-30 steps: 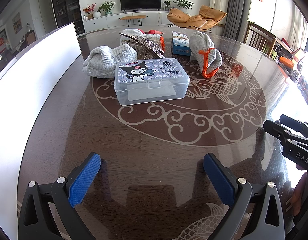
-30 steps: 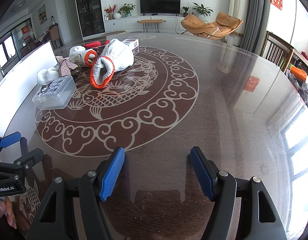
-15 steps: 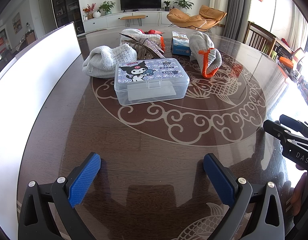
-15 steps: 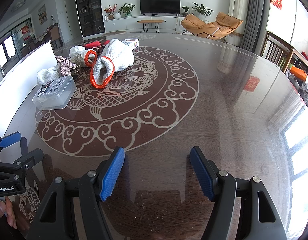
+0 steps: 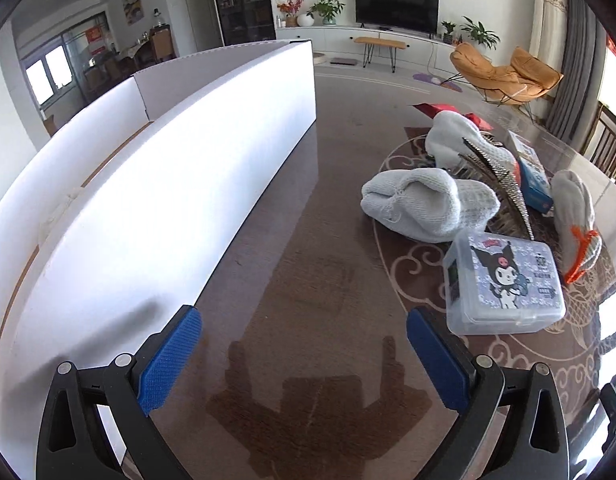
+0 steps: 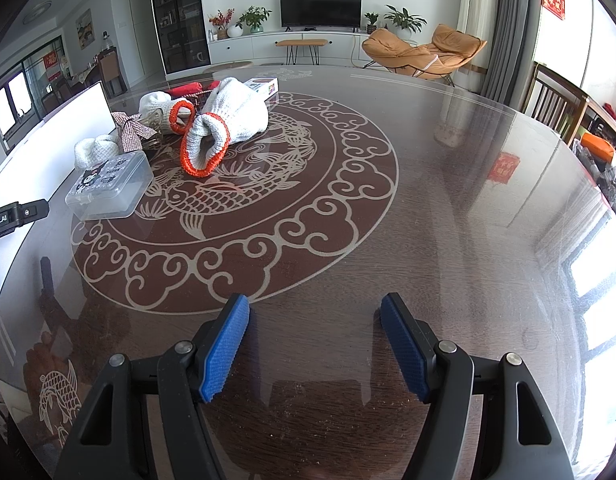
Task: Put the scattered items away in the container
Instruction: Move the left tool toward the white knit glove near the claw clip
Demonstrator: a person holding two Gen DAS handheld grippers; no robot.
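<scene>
A large white open box (image 5: 180, 184) stands along the table's left side. Scattered items lie mid-table: a clear cartoon-lidded plastic case (image 5: 504, 280) (image 6: 110, 186), a white knitted item (image 5: 424, 204), white gloves with orange cuffs (image 5: 578, 216) (image 6: 224, 124), a checked bow (image 5: 504, 176) (image 6: 132, 132), a blue-and-white carton (image 5: 532, 172) and something red (image 6: 184, 90). My left gripper (image 5: 304, 356) is open and empty, low over the table between the box and the case. My right gripper (image 6: 314, 346) is open and empty over the near table, far from the items.
The round glass-topped table (image 6: 428, 200) has a fish pattern. The left gripper's body (image 6: 16, 216) shows at the right wrist view's left edge. Chairs (image 6: 556, 96) stand beyond the table's right side.
My left gripper has swung left and forward: the white box now fills its left side and the case sits at its right. My right gripper has shifted slightly forward.
</scene>
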